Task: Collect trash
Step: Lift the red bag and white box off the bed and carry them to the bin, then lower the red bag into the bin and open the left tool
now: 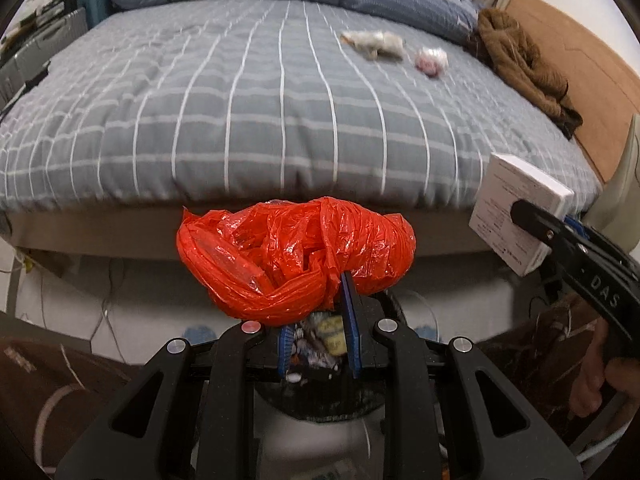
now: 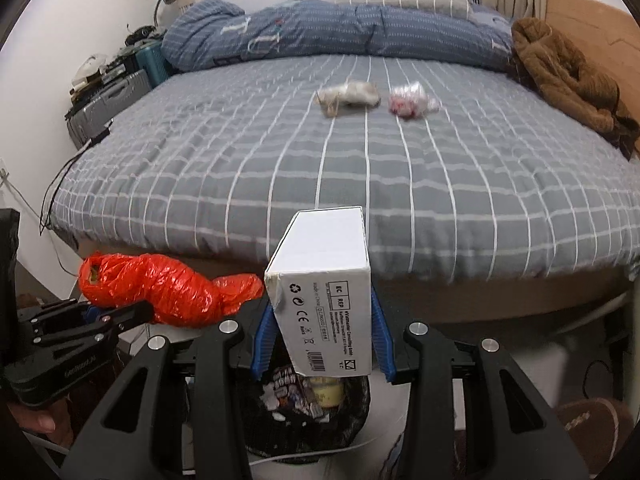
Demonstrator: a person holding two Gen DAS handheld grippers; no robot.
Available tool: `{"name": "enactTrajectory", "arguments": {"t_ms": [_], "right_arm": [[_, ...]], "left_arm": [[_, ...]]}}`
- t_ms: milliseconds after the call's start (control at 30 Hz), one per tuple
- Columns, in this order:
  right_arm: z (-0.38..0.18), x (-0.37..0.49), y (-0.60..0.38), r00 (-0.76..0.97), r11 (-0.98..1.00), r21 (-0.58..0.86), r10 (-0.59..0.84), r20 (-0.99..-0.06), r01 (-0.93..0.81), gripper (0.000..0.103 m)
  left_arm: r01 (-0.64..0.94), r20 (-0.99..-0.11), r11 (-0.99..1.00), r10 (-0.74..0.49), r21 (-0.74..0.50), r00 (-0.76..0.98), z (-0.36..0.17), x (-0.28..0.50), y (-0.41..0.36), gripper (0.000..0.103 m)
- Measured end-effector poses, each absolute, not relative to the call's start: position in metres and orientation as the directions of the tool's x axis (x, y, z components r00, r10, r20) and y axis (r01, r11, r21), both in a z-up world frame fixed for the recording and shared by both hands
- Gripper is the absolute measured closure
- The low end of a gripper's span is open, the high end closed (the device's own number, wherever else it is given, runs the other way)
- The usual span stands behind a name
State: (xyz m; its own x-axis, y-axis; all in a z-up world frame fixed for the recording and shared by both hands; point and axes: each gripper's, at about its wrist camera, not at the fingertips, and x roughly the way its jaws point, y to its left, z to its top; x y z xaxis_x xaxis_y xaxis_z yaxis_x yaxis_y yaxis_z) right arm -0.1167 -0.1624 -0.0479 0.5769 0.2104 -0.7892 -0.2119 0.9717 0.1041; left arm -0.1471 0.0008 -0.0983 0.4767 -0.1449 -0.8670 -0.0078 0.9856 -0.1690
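Trash in hand consists of two items, both held above the open bin (image 2: pixel 304 400) at the near edge of the bed (image 2: pixel 360 168).

The red plastic bag (image 1: pixel 296 256) is soft, light and crushable. Its film is slick, so take it at a gathered fold, as the left claw (image 1: pixel 320 312) does now: the jaws are almost fully closed on a bunched neck of film at the bag's underside. Expect it to spring open and drift when released.

The white carton (image 2: pixel 328 292) is stiff, light and flat-sided. Grip it across two opposite faces; the right claw (image 2: pixel 324 332) holds it so, partly open, blue pads pressed on the left and right faces.

Two further pieces, a crumpled grey wad (image 2: pixel 348 96) and a small pink-white wrapper (image 2: pixel 408 100), lie far up the bed, both soft.

View differences: the right wrist view shows the carton's printed face and the bin contents below it. The left wrist view shows the carton's broad side, and the right claw's outer finger across it.
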Motion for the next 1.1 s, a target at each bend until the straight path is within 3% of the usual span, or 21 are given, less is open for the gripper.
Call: {"name": "enactTrajectory", "arguments": {"t_ms": [367,867,1033,1100], "right_arm": [[-0.096,-0.104,-0.162,0.492,0.974,0.090,0.183,-0.851,-0.206,0.064],[-0.140,-0.083,-0.187,0.409,0.982,0.107,0.162,-0.898,-0.154,0.064],[-0.144,-0.083,-0.187,0.392,0.980,0.130,0.180,-0.902,-0.152,0.064],[-0.144,-0.083,-0.184,0.389,0.978,0.132,0.186,-0.902,-0.161,0.064]], "left_arm": [[0.020,-0.924,0.995,-0.100,-0.099,0.370,-0.158,-0.131,-0.008,0.083],[0.034,-0.951,0.988,-0.156,-0.153,0.267,-0.215,-0.088,-0.026,0.083],[0.027,-0.951,0.989,-0.148,-0.146,0.271,-0.221,-0.082,-0.024,0.077],[0.028,-0.952,0.992,-0.129,-0.126,0.277,-0.223,-0.083,-0.022,0.068]]}}
